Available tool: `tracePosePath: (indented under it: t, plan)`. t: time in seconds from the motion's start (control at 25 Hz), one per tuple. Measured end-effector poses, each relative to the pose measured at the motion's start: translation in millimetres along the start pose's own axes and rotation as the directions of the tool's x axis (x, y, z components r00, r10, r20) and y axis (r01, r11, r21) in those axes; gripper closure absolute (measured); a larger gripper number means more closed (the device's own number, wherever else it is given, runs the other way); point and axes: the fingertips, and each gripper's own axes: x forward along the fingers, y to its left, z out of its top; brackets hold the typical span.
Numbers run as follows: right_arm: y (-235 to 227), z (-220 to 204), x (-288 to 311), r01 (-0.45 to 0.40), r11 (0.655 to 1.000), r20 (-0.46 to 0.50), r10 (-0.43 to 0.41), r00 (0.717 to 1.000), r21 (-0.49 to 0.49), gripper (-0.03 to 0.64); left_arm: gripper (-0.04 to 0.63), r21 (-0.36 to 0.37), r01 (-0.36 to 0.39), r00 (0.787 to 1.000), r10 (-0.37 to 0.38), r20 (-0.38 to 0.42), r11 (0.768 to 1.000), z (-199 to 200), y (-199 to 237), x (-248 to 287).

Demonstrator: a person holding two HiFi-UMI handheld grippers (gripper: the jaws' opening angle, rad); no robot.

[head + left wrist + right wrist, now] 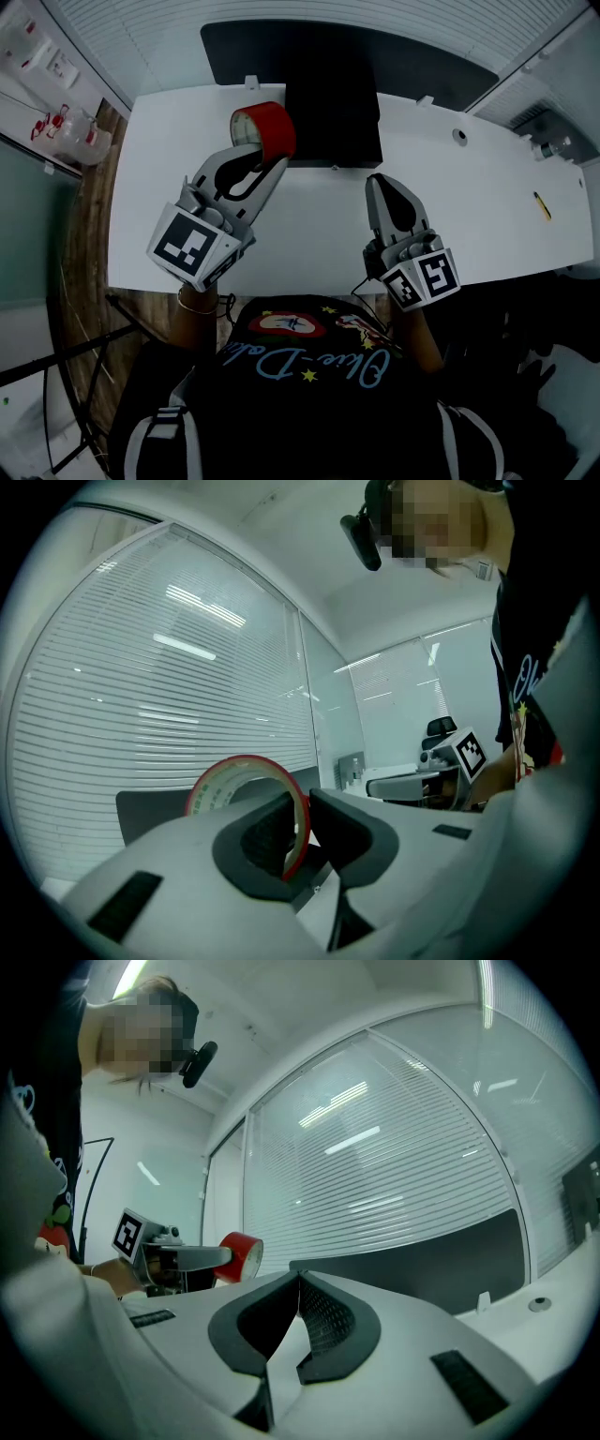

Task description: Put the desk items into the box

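A red roll of tape hangs above the white desk, just left of the black box. My left gripper is shut on it, pinching the roll's wall between the jaws. In the left gripper view the tape stands upright at the gripper's tips. My right gripper hovers over the desk's front middle, shut and empty. In the right gripper view its jaws meet with nothing between them, and the tape shows at the left.
A small yellow item lies at the desk's right end. A round grommet sits in the desk right of the box. A dark panel stands behind the desk. Bottles stand on a shelf at far left.
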Motion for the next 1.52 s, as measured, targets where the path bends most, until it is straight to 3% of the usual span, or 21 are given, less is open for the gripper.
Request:
tracePosePath:
  t: [0.24,0.48,0.92,1.28,1.52]
  plan:
    - [-8.2,0.2,-3.7,0.062,0.998,0.001,-0.062,0.998,-0.011,0.603,0.511,0.048,0.070,0.997,-0.068,-0.045,0.996,-8.8,1.8,17.7]
    - [-11.4,-1.7,-6.4,0.135,0.990,0.000,-0.135,0.991,-0.027,0.603,0.511,0.052,0.163,0.985,-0.160,-0.065,0.985,-20.7,7.2,34.6]
    - [-20.4,-8.1,-33.6,0.275,0.961,-0.007,-0.275,0.961,-0.018,0.603,0.511,0.125,0.312,0.939,-0.285,-0.194,0.942,-70.2,7.3,71.6]
    - [-46.0,-2.1,-31.8,0.243,0.970,-0.024,-0.243,0.970,-0.014,0.603,0.511,0.139,0.349,0.892,-0.283,-0.352,0.927,-113.6,8.6,104.3]
    - [-62.1,1.4,-27.4,0.197,0.980,-0.032,-0.197,0.980,-0.020,0.603,0.511,0.125,0.358,0.849,-0.267,-0.455,0.925,-145.0,6.6,117.8]
